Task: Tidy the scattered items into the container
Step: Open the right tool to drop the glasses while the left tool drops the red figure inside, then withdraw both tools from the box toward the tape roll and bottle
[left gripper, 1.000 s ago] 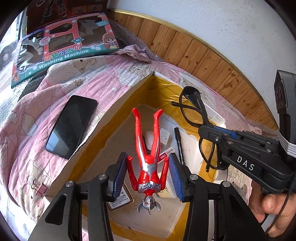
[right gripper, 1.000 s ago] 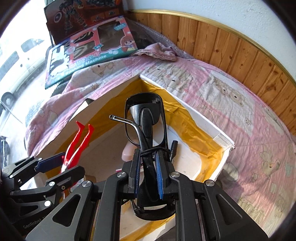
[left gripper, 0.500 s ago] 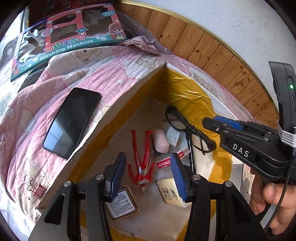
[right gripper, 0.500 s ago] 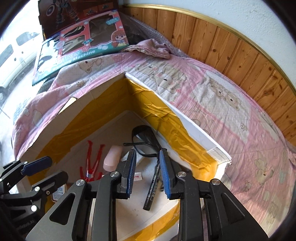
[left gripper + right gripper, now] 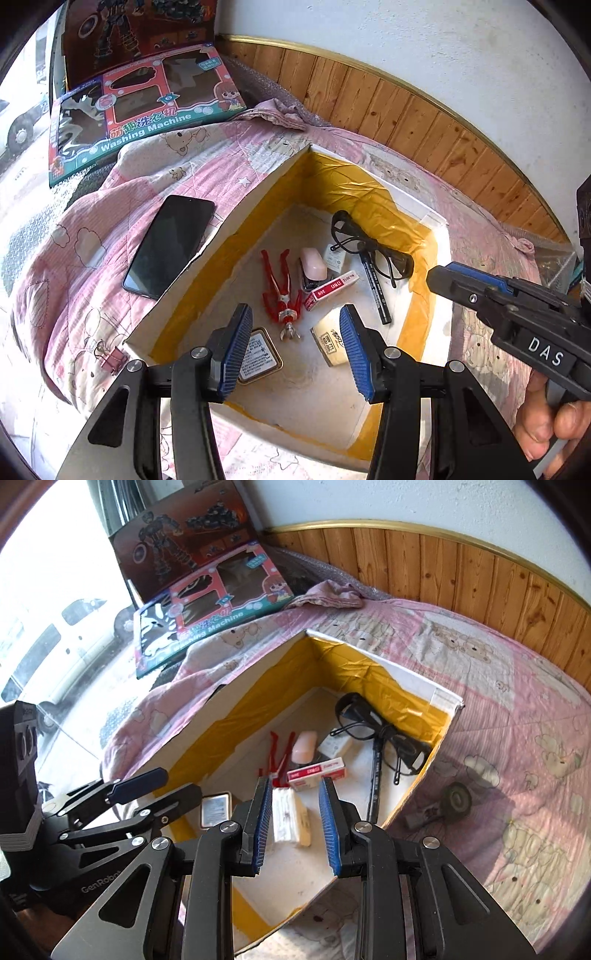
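1. Left wrist view: we see our left gripper (image 5: 291, 345) spread, empty, above the white yellow-taped cardboard box (image 5: 258, 192).
2. Ahead inside lie a red-and-silver plastic figure (image 5: 279, 291) and black-framed glasses (image 5: 369, 247).
3. Our right gripper (image 5: 295, 814) gapes empty too.

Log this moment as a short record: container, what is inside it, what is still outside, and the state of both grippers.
container: open box lined with yellow tape, on a pink quilt
inside: red toy figure, glasses, black pen, red-and-white small box, tin
outside: phone left of the box; binder clip; small round grey item on the right
left gripper: open, empty, above the box
right gripper: open, empty
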`<state>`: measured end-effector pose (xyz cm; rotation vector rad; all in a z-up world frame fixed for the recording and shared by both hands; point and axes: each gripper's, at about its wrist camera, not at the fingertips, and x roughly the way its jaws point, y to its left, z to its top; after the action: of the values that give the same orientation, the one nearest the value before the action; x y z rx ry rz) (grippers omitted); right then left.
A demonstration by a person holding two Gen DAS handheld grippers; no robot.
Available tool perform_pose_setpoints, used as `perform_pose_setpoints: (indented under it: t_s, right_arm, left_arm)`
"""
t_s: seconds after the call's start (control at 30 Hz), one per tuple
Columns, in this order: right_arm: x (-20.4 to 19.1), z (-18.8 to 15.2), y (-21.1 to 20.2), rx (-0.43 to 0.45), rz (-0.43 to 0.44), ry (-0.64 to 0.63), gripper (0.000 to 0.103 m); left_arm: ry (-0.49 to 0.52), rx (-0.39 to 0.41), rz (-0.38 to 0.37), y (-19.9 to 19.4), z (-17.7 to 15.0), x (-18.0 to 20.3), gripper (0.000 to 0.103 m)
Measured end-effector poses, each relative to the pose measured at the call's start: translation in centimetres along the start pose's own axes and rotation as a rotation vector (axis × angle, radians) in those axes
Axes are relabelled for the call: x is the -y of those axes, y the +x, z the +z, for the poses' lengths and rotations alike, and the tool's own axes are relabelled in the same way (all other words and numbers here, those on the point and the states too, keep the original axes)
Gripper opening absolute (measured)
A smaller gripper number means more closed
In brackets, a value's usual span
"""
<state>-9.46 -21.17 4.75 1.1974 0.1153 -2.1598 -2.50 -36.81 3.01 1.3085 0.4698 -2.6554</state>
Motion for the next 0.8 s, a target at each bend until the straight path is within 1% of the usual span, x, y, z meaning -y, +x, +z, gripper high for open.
perform_pose_setpoints:
  t_s: [0.13, 0.3, 0.57, 0.73, 0.8]
  right_arm:
    - [-0.8, -2.2, -2.0, 0.027, 0.023, 0.018, 0.028]
    - [-1.2, -4.7, -4.2, 0.068, 0.043, 0.051, 0.028]
    - [-1.4, -9.2, -6.3, 0.095, 0.071, 0.093, 0.028]
    - [-0.5, -11.7, -7.8, 0.118, 0.078, 0.139, 0.028]
    - [0.1, -12.7, -8.3, 0.123, 0.075, 0.162, 0.028]
  left_arm:
    - [0.054, 0.041, 0.021, -2.2, -1.0, 1.3, 0.051]
    - [0.099, 0.081, 0.03, -4.6, -2.4, 2.7, 0.051]
    - [0.141, 0.094, 0.034, -6.7, -5.3, 4.1, 0.051]
    - [0.178, 0.112, 0.029, -7.8, -6.8, 5.4, 0.051]
    - [0.193, 0.114, 0.016, -8.1, -7.3, 6.1, 0.051]
